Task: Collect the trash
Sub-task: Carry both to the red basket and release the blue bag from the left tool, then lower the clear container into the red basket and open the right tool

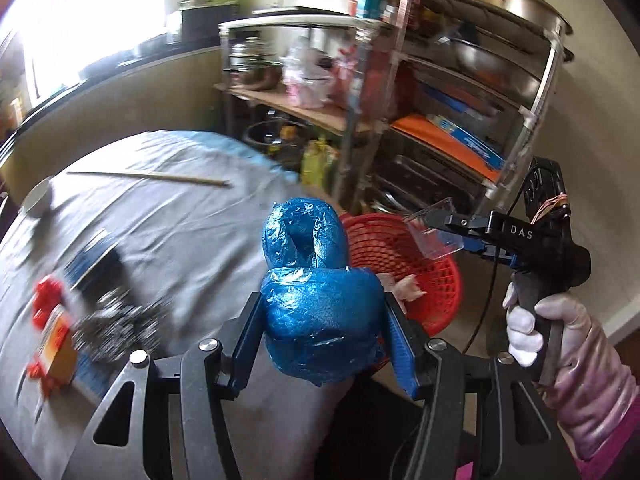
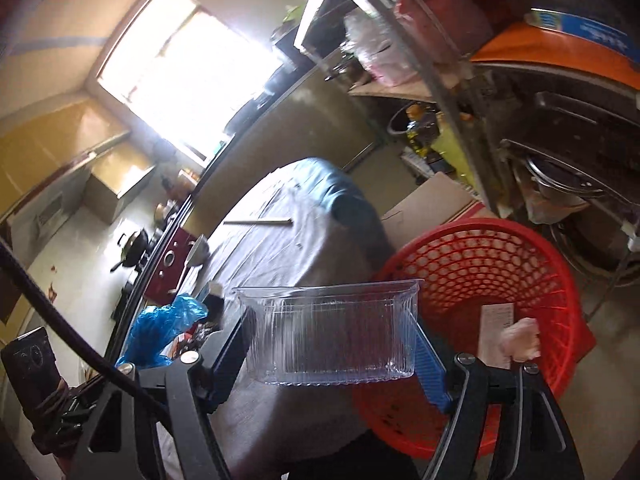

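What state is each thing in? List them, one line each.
left gripper: shut on blue plastic bag.
blue plastic bag: crumpled, held off the table.
right gripper: shut on clear plastic container.
clear plastic container: empty, held beside the basket.
red basket: upright, open, some scraps inside.
wooden stick: lying flat on the table.

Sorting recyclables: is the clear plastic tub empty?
Empty: through the clear plastic tub only the table and gripper show.
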Demonstrator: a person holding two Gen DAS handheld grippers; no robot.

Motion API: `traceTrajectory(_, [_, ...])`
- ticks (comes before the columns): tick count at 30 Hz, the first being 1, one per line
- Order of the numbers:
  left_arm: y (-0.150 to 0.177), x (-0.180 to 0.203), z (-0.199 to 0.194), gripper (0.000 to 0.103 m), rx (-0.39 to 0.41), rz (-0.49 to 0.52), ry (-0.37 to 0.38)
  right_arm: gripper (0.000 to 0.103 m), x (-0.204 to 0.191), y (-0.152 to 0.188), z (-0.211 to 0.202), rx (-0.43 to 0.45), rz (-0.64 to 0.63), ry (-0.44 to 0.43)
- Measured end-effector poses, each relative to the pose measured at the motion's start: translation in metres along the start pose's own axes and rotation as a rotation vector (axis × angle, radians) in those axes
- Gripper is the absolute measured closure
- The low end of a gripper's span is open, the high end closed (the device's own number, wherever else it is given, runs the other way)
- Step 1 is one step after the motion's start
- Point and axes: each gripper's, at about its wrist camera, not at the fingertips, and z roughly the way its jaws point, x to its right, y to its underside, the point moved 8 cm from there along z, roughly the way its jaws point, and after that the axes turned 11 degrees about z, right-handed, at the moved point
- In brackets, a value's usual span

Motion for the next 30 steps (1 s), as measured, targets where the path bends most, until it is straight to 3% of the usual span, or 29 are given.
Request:
traceTrajectory(5, [-0.026, 0.031, 0.034, 0.043, -0.021, 0.048, 0.068, 0.025, 0.025, -0.013, -0.016, 0.031, 0.070, -0.002])
traceTrajectory(13, [-0.049, 0.058, 0.072, 0.038, -0.053, 0.099, 0.089, 0.023, 0.051, -0.027, -0.026, 0.040, 0.169, -0.002])
traceTrajectory(23, [-0.019, 0.035, 0.052, 0.038, -0.075, 0.096, 0.008, 0.022, 0.059, -0.031, -0.020, 0.034, 0.214, -0.003])
traceTrajectory(30, [0.024, -0.010, 0.006, 0.034, -0.056, 0.006, -0.077, 0.022, 0.037, -0.026, -0.014, 0.025, 0.166, -0.010])
